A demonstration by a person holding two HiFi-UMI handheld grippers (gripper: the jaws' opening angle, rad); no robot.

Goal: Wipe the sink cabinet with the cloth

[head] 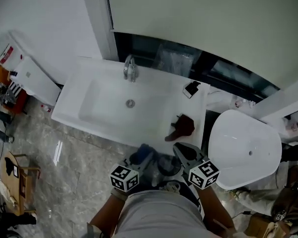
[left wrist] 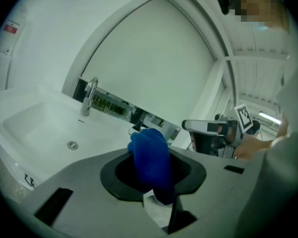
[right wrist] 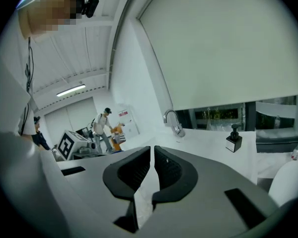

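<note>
A blue cloth (left wrist: 150, 150) is pinched between the jaws of the left gripper (left wrist: 154, 175). It bunches upward out of them and is held in the air at the lower centre of the head view, well short of the white sink cabinet (head: 102, 129). The jaws of the right gripper (right wrist: 152, 165) are pressed together with nothing between them, and it is held just beside the left one at the lower middle of the frame. No contact between cloth and cabinet can be seen, so the step in hand is judged to be the approach, with wiping not yet begun. A dark red crumpled thing (head: 182, 127) lies on the counter right of the basin, and a small soap dispenser (head: 191, 89) stands further back near the wall. The faucet (head: 130, 68) rises at the upper centre. For the next move, the cloth would need to be lowered onto the counter or the front edge and pressed flat. It should then be swept in strokes kept clear of the dispenser and the faucet.
</note>
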